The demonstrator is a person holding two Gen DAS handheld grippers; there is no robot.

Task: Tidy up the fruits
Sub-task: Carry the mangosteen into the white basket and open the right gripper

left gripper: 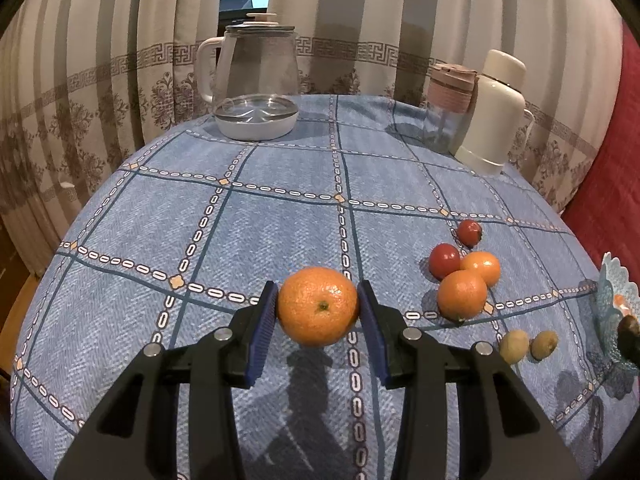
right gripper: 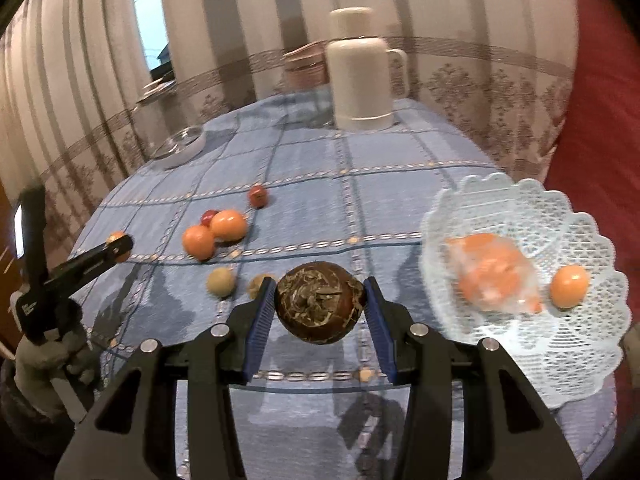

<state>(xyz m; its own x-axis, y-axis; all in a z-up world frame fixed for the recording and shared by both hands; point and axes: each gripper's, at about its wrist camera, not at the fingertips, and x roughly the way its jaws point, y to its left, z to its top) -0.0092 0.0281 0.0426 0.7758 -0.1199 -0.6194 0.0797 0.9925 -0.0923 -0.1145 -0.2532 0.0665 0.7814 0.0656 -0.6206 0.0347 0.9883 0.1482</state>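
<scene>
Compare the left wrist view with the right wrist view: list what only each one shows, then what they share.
Only the left wrist view: the whole glass kettle and the orange gripped by the left claw.

Only the right wrist view: the lace basket's contents, the brown fruit in the right claw, and the gloved hand.

Both: the white flask, loose oranges and tomatoes.

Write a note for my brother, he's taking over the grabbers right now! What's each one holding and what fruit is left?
Left gripper: jaws shut on an orange, held above the tablecloth.
Right gripper: jaws shut on a dark brown round fruit, near the lacy white basket.
Done: basket holds a small orange fruit and a bag of orange pieces.
Left: two oranges, two red fruits, two small tan fruits on the cloth, plus both held ones.
</scene>
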